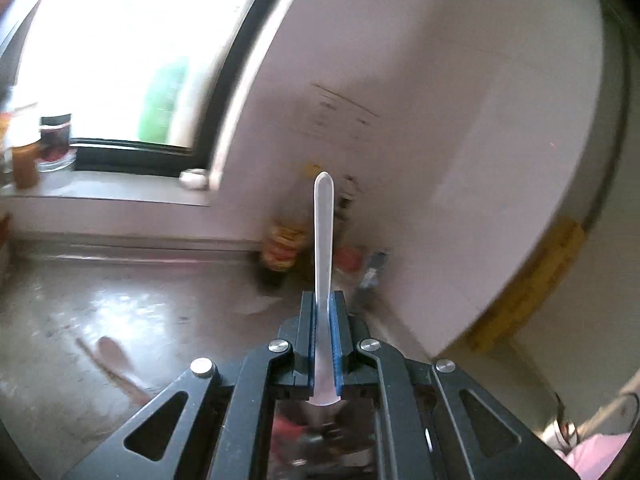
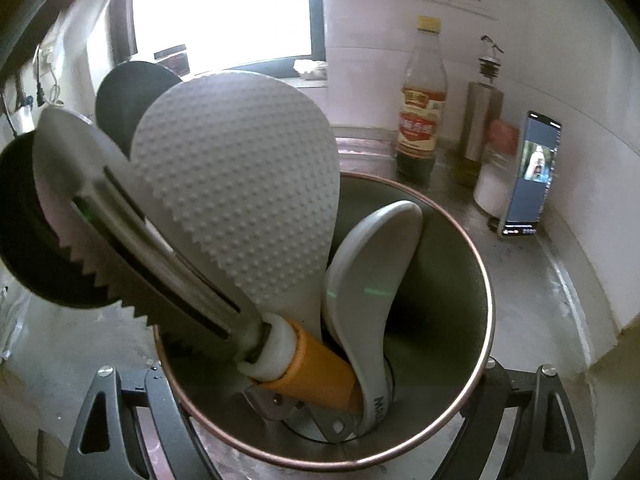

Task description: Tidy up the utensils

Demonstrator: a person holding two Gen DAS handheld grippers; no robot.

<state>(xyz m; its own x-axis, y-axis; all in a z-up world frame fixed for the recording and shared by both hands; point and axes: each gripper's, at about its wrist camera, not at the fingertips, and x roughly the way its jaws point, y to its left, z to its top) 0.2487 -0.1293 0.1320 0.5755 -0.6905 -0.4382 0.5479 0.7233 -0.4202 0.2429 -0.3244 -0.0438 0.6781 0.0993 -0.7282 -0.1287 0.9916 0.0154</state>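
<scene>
My left gripper (image 1: 324, 300) is shut on a translucent white plastic spoon (image 1: 323, 232). Its handle sticks straight out past the fingertips, and its bowl end sits back between the jaws. In the right wrist view a steel utensil holder (image 2: 476, 248) with a copper rim fills the span of my right gripper (image 2: 324, 412), which is shut on it; the cup hides the fingertips. Inside stand a dimpled white rice paddle (image 2: 240, 184), a serrated slotted turner (image 2: 132, 248) with an orange handle, a white ceramic spoon (image 2: 368, 280) and dark ladles (image 2: 128, 96).
A blurred wooden spoon (image 1: 116, 360) lies on the shiny counter at lower left. Sauce bottles (image 1: 280, 248) stand in the wall corner and jars (image 1: 56, 144) on the windowsill. Behind the holder are a vinegar bottle (image 2: 422, 112), an oil dispenser (image 2: 480, 120) and a propped phone (image 2: 532, 176).
</scene>
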